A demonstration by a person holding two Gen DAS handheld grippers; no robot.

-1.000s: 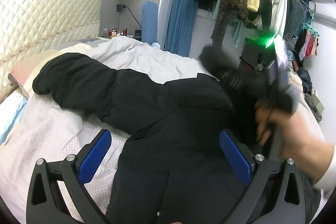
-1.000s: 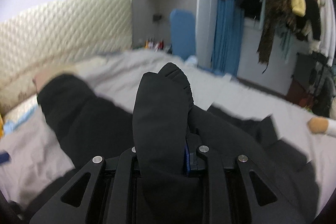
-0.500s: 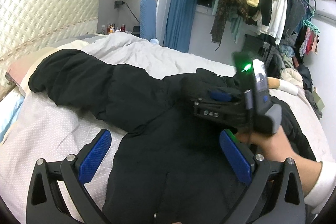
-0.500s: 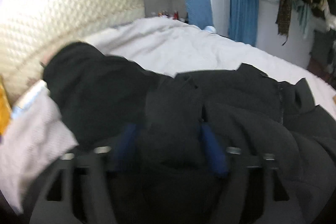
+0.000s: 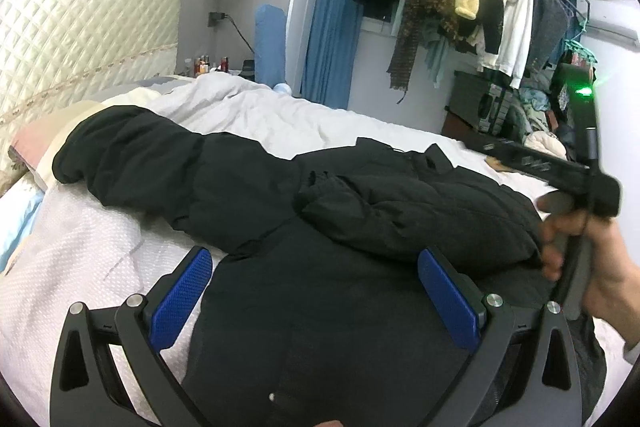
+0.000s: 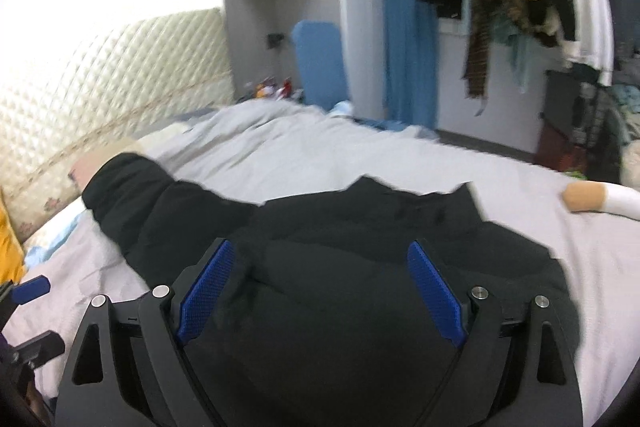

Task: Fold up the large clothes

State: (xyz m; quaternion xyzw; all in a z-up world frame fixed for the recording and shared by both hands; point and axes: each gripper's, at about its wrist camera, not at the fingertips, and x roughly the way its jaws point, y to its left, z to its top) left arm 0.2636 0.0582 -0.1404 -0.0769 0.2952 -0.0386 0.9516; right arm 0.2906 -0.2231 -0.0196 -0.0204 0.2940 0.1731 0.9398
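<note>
The black padded jacket (image 5: 360,267) lies spread across the bed (image 5: 80,259), one sleeve (image 5: 152,155) stretched toward the quilted headboard (image 5: 80,39), the other sleeve (image 5: 400,211) folded over the jacket's chest. The left gripper (image 5: 316,303) hovers over the jacket's lower body, released, blue pads wide and nothing between them. The right gripper (image 6: 320,291) hangs above the chest, likewise released (no fabric pinched). No brand, label or writing is readable anywhere.
</note>
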